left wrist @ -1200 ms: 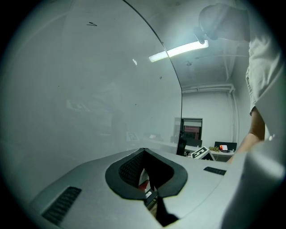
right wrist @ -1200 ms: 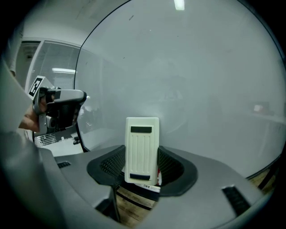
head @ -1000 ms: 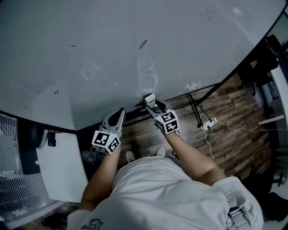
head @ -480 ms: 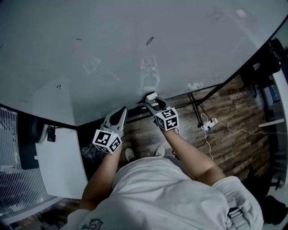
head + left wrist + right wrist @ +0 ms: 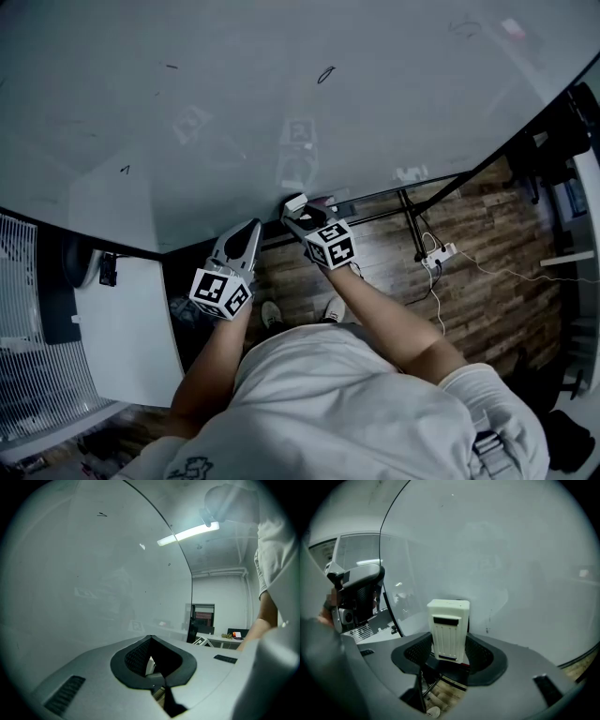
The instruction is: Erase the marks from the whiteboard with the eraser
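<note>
Right gripper (image 5: 449,654) clenched on the small white ribbed plastic block eraser (image 5: 449,625), jaws bearing on its lower half and the top standing proud. Eraser sits at the bottom edge of the large white glossy whiteboard (image 5: 375,122); contact with the surface can't be confirmed. Small dark loop mark (image 5: 325,74) lies well above it.

Left gripper (image 5: 151,641) closed on nothing, near the board's lower edge.

Eraser looks light and rigid, with a smooth shell likely to twist under wiping pressure. Best held low across the ribbed sides, as now.
</note>
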Tool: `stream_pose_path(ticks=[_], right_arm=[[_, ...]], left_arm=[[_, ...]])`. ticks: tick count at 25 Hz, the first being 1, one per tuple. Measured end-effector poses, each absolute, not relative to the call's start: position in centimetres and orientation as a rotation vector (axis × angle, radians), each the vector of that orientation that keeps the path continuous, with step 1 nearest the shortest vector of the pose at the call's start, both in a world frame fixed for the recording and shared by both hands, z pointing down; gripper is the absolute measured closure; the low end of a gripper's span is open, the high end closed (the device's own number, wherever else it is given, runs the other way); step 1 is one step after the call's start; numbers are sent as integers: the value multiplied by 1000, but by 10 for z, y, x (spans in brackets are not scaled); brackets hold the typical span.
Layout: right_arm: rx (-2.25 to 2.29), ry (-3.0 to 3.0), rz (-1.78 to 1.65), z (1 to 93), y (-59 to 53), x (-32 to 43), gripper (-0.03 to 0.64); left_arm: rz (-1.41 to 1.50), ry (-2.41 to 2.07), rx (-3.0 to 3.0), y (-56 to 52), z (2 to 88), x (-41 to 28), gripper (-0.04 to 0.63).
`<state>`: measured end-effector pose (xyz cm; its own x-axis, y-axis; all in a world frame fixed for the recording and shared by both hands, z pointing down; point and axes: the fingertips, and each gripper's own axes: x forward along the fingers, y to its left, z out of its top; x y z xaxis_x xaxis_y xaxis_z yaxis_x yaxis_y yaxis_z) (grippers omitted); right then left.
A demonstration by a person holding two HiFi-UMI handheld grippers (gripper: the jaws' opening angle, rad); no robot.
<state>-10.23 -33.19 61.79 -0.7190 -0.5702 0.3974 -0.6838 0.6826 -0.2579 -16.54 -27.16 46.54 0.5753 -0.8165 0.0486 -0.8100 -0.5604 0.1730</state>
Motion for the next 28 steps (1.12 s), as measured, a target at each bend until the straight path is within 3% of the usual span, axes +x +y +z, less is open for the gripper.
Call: stream_pose_path(ticks=[13,28], right_arm=[[999,-2626,587,616,-334,-94,387],[1269,-2574,656,610,-362,10,387]], left_arm=[[-65,-1358,2639,-274,464,-153,589],[-69,-1279,2668,-282,466,-111,589]])
